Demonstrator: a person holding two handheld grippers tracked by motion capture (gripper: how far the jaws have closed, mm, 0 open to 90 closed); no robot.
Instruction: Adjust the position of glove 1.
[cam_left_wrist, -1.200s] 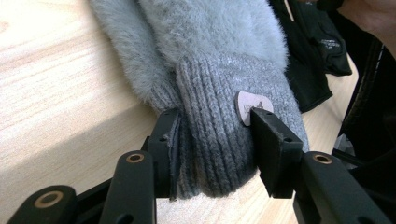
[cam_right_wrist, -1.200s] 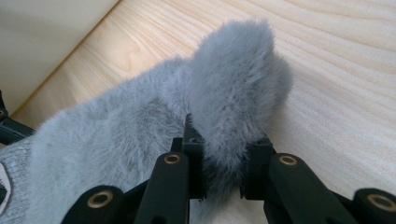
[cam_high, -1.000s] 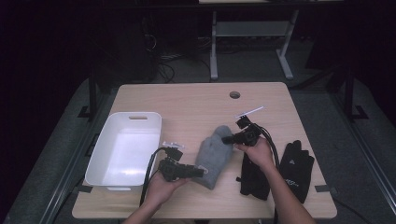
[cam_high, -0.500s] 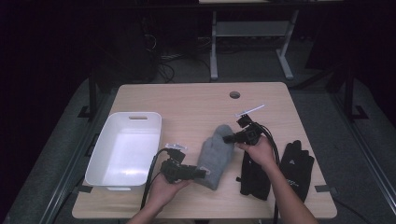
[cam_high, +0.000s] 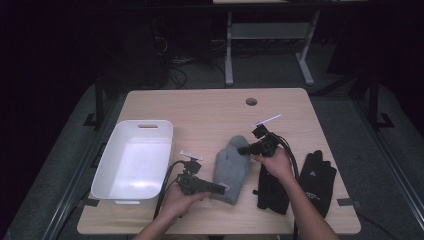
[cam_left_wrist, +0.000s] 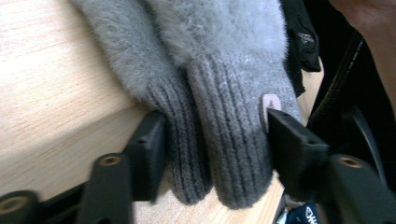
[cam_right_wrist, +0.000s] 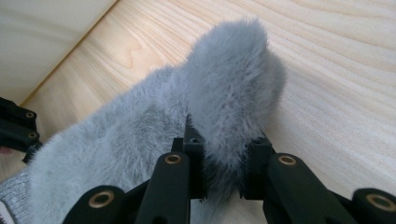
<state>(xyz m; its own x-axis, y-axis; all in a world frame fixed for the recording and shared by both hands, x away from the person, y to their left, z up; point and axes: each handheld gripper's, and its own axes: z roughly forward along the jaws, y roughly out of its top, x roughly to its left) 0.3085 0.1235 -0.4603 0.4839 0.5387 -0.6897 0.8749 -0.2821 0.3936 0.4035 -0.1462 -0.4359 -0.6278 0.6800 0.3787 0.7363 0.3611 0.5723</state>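
Since a second ago the left gripper's (cam_high: 220, 188) jaws have been opening around the ribbed cuffs of the grey mittens (cam_high: 231, 167); they now stand beside the cuffs, one jaw on each side, about half open. Left of the mittens sits the white tub (cam_high: 132, 162), near but apart. The mittens lie on the wooden table (cam_high: 210, 107), right of the tub. At their far end, the right gripper (cam_high: 243, 149) is clamped on the fuzzy tip. Black gloves (cam_high: 300, 182) lie to the right.
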